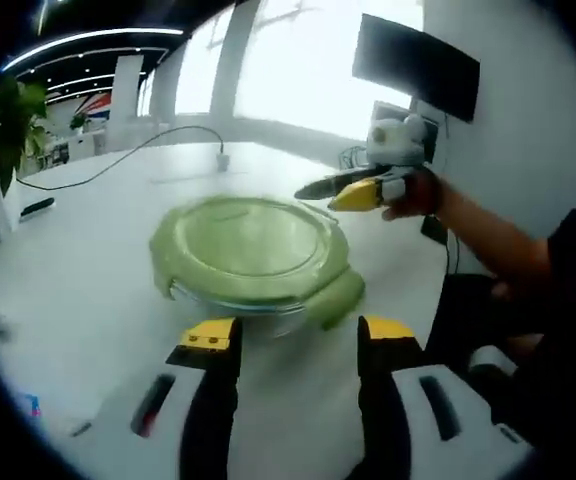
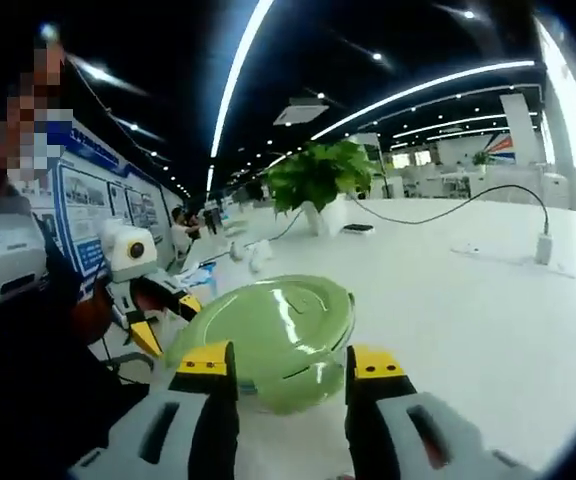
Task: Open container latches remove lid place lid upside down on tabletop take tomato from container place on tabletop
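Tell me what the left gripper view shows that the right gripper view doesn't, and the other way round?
Left gripper view: a dark screen on the wall, bright windows behind the table, and the right gripper in a hand coming in from the right.

Right gripper view: a dark ceiling with long light strips, a poster wall, and the left gripper entering from the left.

Both: the green lid still on its container, the white table, a potted plant, a black cable, and each view's own open jaws.
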Available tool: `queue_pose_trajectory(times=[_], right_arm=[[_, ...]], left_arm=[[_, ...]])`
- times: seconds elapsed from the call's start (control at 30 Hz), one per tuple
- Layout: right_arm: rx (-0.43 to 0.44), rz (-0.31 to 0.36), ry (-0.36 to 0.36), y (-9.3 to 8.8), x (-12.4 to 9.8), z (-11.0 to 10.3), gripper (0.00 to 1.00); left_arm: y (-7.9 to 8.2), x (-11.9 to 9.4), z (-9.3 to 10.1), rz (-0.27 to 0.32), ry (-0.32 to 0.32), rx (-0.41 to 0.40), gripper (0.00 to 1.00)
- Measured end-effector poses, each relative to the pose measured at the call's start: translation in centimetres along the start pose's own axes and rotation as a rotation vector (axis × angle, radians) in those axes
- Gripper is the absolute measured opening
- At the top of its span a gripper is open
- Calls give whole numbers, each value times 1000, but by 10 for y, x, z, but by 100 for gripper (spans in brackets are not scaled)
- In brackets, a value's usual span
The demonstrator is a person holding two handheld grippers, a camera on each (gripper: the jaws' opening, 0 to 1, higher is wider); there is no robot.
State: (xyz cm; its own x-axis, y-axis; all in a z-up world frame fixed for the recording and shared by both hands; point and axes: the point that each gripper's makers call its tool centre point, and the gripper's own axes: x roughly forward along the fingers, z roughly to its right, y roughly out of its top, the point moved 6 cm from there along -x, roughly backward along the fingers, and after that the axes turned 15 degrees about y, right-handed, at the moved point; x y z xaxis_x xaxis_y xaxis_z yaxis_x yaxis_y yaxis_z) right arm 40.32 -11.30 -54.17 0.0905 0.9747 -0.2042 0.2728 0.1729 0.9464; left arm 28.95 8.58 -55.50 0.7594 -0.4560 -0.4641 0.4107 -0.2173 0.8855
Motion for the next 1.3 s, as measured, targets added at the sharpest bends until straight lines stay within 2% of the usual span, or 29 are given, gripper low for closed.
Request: queue_pose_trajectory(times=[0.07, 0.13, 0.17, 0.2, 0.3, 0.37, 0.4, 0.5, 0.57, 0.67, 0.73, 0.77, 0.93, 1.13, 1.17, 1.3], right_arm=[[54, -3, 33, -3, 2, -11, 22], [15, -20, 29, -2, 3, -16, 23], [-56, -37, -21, 0, 1, -12, 26], [-69, -39, -24, 1, 0, -12, 29], [-45, -60, 13, -2, -5, -7, 39], [-43, -63, 24, -2, -8, 1, 39], [-16, -57, 12, -1, -7, 6, 39], [59, -54, 45, -2, 2, 12, 37], [104, -108, 49, -10, 6, 10, 29], [69, -94, 52, -9, 2, 7, 28], [98, -100, 65, -12, 1, 3, 27], [94, -100, 67, -13, 0, 0, 27], [73, -94, 52, -16, -4, -13, 26], [44, -70, -6, -18, -3, -24, 26], [35, -70, -10, -17, -3, -26, 26], [24, -73, -23, -16, 0, -30, 26]], left_arm=[[1, 1, -3, -1, 7, 10, 45], [2, 1, -4, -4, 3, 12, 46], [2, 1, -4, -3, 2, 13, 46], [1, 0, -3, -1, 3, 16, 46], [2, -5, 2, 9, 9, -2, 44], [1, -9, 11, 15, 8, -8, 44], [0, -10, 15, 18, 8, -7, 44], [1, -9, 15, 16, 46, 14, 44], [1, -8, 13, 19, 57, 15, 44], [5, -12, 6, 34, 71, -3, 44], [10, -12, 1, 64, 65, -24, 44], [9, -12, 1, 40, 59, -36, 44], [9, -9, -4, 56, 75, -13, 45], [7, -12, 7, 48, 63, -13, 45], [8, -11, 9, 52, 72, -13, 45], [8, -7, 8, 64, 173, -5, 42]])
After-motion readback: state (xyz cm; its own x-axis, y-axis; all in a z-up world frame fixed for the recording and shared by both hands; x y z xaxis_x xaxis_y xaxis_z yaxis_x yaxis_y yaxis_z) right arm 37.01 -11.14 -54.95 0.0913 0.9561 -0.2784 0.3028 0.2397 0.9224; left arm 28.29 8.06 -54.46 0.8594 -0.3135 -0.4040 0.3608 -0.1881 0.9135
